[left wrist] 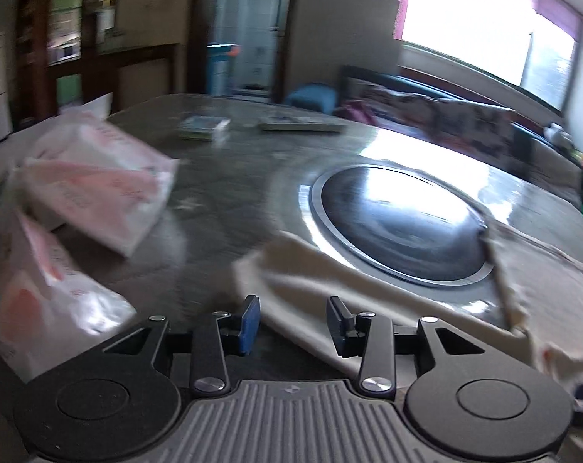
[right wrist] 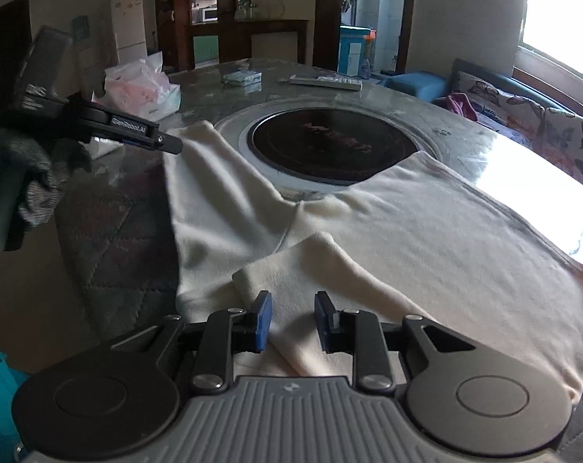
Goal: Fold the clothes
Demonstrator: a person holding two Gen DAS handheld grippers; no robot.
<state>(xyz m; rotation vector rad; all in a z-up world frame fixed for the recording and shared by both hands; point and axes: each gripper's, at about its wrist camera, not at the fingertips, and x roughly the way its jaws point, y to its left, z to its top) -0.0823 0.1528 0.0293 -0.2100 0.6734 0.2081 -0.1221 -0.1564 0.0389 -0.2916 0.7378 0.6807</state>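
While the cream garment (right wrist: 426, 239) is lying spread on the desk (right wrist: 229, 100), both hand-held grippers, left (left wrist: 293, 324) and right (right wrist: 293, 320), are hovering spread and empty; each should be pinching one folded-sleeve edge squarely, then drawing it across evenly.

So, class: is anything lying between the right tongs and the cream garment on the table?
Nothing visible. The right tongs hang directly over a folded flap of the cream garment, pads apart with bare cloth in the gap. The left tongs sit off at the garment's far left edge, out of the way.
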